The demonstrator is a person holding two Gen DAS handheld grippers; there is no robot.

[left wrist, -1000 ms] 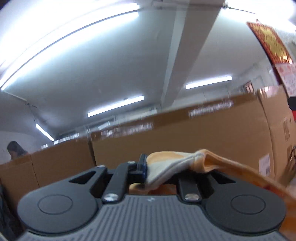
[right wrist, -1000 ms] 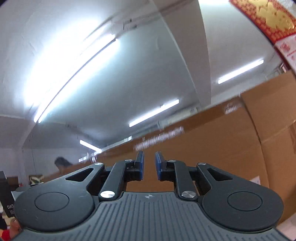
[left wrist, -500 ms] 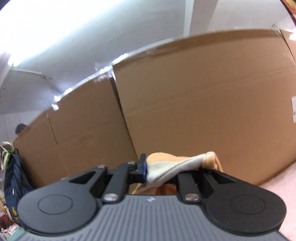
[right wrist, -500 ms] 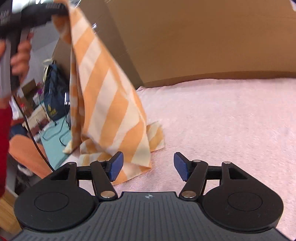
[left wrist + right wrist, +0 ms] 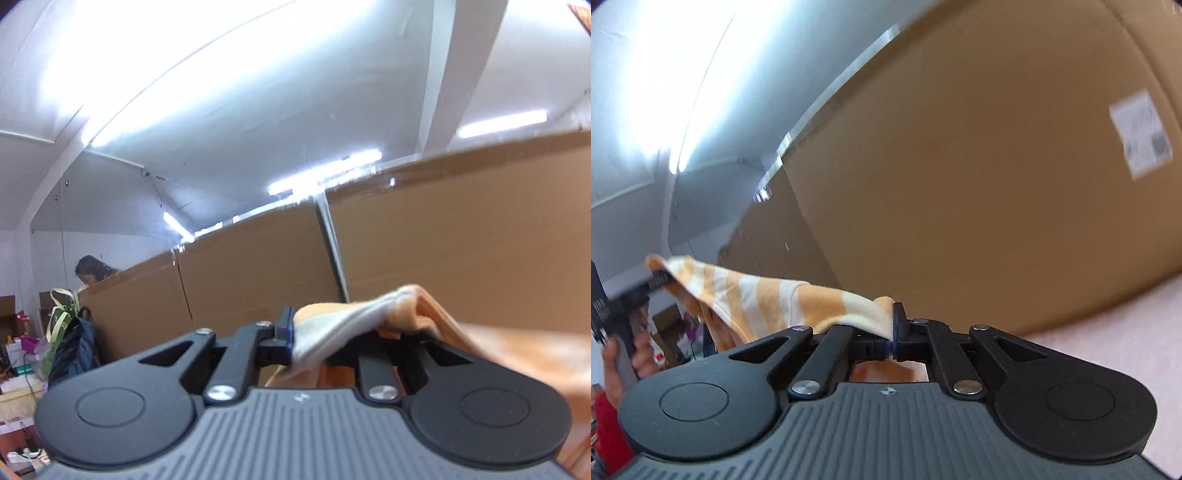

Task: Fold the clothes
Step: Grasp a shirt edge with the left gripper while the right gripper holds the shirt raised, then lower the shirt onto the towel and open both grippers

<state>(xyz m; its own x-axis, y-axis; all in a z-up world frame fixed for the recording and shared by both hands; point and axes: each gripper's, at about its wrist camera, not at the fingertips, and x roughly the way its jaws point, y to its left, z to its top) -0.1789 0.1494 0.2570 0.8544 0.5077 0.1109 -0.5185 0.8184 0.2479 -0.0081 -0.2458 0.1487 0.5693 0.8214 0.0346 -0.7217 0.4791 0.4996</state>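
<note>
An orange-and-white striped garment (image 5: 764,295) stretches in the air between both grippers. My right gripper (image 5: 892,345) is shut on one edge of it, the cloth running up and left from the jaws. At the far left of the right wrist view the left gripper (image 5: 655,282) holds the other end, gripped by a hand (image 5: 618,363). In the left wrist view my left gripper (image 5: 325,343) is shut on a bunched white and orange fold of the garment (image 5: 354,325), which trails off blurred to the right. The right finger is covered by cloth.
Tall cardboard boxes (image 5: 960,184) stand close ahead in both views as a cardboard wall (image 5: 461,243). A pink soft surface (image 5: 1126,317) lies at the lower right. A dark bag (image 5: 74,350) and clutter sit at the left; a person (image 5: 90,271) is behind the boxes.
My right gripper, open below the hanging garment half a second ago, has shut on its edge and tilted upward. The left gripper has tilted up, with more ceiling showing.
</note>
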